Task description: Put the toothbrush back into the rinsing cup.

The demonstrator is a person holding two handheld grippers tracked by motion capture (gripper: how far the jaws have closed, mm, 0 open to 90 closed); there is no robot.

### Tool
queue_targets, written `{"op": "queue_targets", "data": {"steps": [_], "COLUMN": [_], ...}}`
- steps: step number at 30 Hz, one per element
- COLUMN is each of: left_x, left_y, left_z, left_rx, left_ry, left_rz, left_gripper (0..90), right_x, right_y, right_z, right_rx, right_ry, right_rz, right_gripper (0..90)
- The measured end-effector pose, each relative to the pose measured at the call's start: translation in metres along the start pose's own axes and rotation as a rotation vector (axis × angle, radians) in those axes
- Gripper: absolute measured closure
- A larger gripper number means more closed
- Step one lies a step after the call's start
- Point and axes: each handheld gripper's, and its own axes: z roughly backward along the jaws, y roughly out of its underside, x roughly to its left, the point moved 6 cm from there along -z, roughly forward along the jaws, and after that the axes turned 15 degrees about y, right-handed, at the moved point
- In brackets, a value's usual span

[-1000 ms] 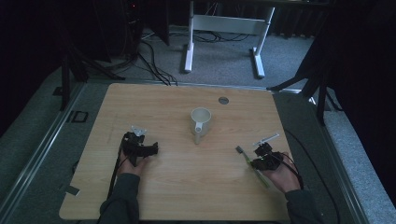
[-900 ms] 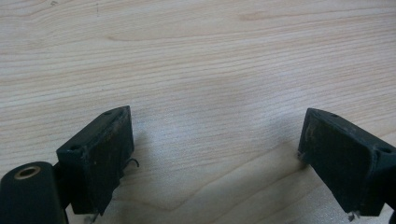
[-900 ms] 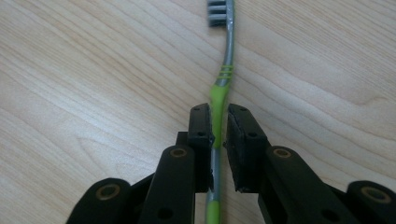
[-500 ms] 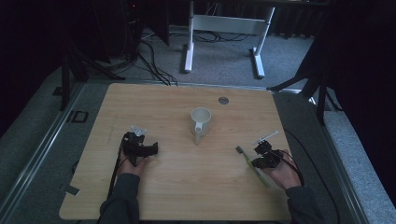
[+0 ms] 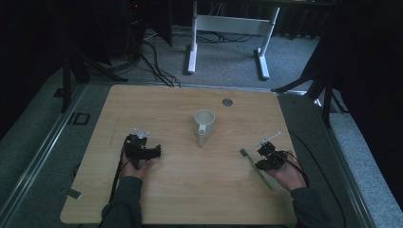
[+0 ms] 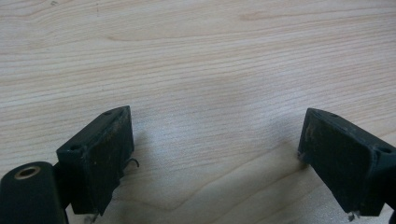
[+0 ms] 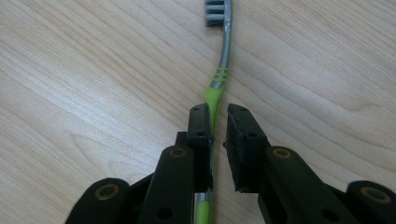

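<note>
A green and grey toothbrush (image 5: 255, 167) lies flat on the wooden table (image 5: 190, 199) at the right, bristle head pointing toward the centre. My right gripper (image 5: 260, 164) sits low over its handle. In the right gripper view the jaws of that gripper (image 7: 218, 109) stand a narrow gap apart, and the toothbrush (image 7: 224, 56) handle runs along and under the left jaw, with bare wood showing in the gap. A white mug (image 5: 204, 124) stands upright mid-table. My left gripper (image 5: 153, 152) rests on the table at the left, wide open (image 6: 217, 135) with nothing between its jaws.
A small round grommet (image 5: 227, 101) is set into the table near its far edge. A white desk frame (image 5: 228, 26) and cables (image 5: 152, 61) are on the floor beyond the table. Grey carpet surrounds it.
</note>
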Motion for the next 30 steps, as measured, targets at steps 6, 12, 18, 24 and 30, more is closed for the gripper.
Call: {"op": "queue_targets", "data": {"steps": [6,12,18,24,30], "left_x": [0.0000,0.0000,0.0000,0.0000,0.0000], "left_y": [0.0000,0.0000,0.0000,0.0000,0.0000], "left_z": [0.0000,0.0000,0.0000,0.0000,0.0001], "left_rx": [0.000,0.001,0.000,0.000,0.001], "left_ry": [0.000,0.000,0.000,0.000,0.000], "left_rz": [0.000,0.000,0.000,0.000,-0.001], "left_gripper": [10.8,10.8,10.8,10.8,10.9], "right_x": [0.0018,0.0034,0.0040,0.0049,0.0048], "right_y": [-0.0023,-0.0038,-0.0048,-0.0066,-0.0068], "right_z": [-0.0003,-0.0005,-0.0020,-0.0028,-0.0051], "right_rx": [0.013,0.035,0.044,0.055,0.068], "right_ry": [-0.022,-0.029,-0.029,-0.030,-0.030], "right_rz": [0.008,0.021,0.025,0.032,0.039], "right_gripper": [78.0,77.5,77.4,77.3,77.4]}}
